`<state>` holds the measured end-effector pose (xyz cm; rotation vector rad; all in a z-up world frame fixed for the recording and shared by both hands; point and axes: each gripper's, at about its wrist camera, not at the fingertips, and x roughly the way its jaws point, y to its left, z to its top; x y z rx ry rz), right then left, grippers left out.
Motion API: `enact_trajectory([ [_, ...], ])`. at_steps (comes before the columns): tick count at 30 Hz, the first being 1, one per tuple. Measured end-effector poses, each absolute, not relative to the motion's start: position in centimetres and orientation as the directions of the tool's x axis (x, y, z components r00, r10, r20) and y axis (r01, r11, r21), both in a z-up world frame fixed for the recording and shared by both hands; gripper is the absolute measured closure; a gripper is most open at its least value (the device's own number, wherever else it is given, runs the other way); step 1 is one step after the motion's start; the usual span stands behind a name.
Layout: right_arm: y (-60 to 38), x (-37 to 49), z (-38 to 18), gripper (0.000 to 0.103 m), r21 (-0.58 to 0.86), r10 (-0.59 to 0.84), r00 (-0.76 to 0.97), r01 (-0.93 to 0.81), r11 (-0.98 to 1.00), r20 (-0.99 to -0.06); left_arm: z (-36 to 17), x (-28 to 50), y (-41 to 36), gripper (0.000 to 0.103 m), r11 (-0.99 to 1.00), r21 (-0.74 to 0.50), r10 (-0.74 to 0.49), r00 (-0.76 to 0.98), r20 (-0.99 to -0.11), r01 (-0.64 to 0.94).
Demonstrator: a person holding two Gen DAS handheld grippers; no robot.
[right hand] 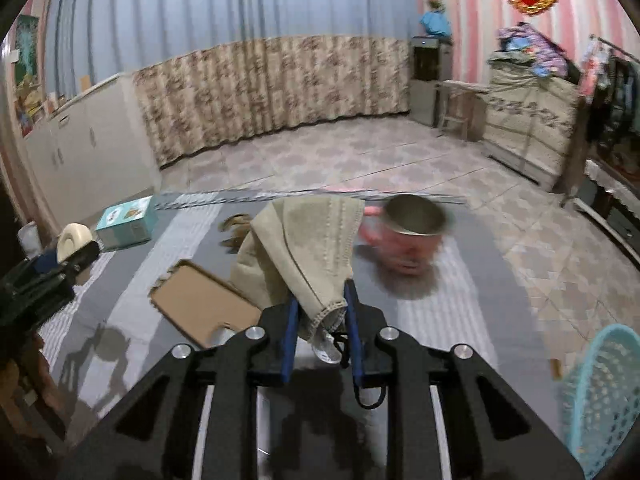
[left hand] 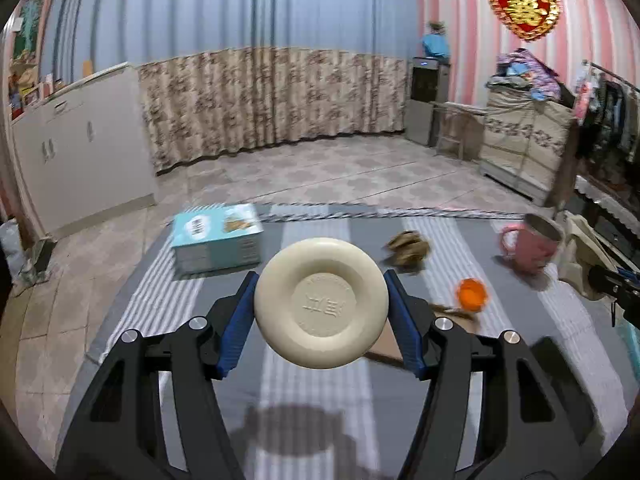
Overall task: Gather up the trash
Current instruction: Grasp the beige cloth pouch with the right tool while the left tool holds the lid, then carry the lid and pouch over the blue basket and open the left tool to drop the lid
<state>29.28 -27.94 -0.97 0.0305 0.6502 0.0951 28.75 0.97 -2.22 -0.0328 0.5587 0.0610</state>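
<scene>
- right hand-held gripper pinches a beige face mask, held up over the striped mat
- turquoise basket sits just right of that gripper, nearer it than the left one; can't see inside
- left hand-held gripper clamps a cream round lid
- pink mug beyond the mask looks empty

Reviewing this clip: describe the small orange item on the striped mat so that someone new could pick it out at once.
Start from the grey and white striped mat spread over the tiled floor. Toward its right side, between the brown crumpled scrap and the pink mug, lies the small orange cap. It is the only bright orange thing there, round and far smaller than the mug.
</scene>
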Motion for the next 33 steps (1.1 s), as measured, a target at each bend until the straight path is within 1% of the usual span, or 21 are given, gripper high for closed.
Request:
enact_trajectory([
  [4, -34.7, 26.5, -0.8, 0.081, 0.062, 0.012, 0.797, 0.032, 0.998, -0.604, -1.2, 28.0, -2.7, 0.042, 0.999, -0.038, -0.009, 0.855, -0.519, -0.013],
  [11, -46.2, 21.3, -1.1, 0.081, 0.034, -0.173, 0.775, 0.244, 0.969, -0.607, -1.0, 27.2, -10.5, 0.042, 0.992, -0.071, -0.126, 0.851, -0.51, 0.104],
  [16, -51.3, 17.9, -0.9, 0.081, -0.032, -0.307, 0.755, 0.355, 0.934, -0.579, -1.1, 26.2, -17.0, 0.042, 0.975, -0.084, -0.218, 0.835, -0.505, 0.204],
  [20, -55.0, 16.6, -1.5, 0.081, 0.035, -0.322, 0.748, 0.418, 0.908, -0.58, -1.4, 25.4, -22.2, 0.042, 0.956, -0.077, -0.28, 0.811, -0.513, 0.281],
  [28, -59.0, 16.7, -3.8, 0.081, 0.059, -0.337, 0.7, 0.475, 0.878, -0.629, -2.9, 23.5, -32.6, 0.042, 0.891, -0.11, -0.427, 0.731, -0.533, 0.441],
  [33, -60.4, 15.9, -4.1, 0.081, 0.063, -0.358, 0.692, 0.503, 0.862, -0.627, -4.0, 22.2, -39.1, 0.042, 0.831, -0.125, -0.515, 0.663, -0.544, 0.542],
])
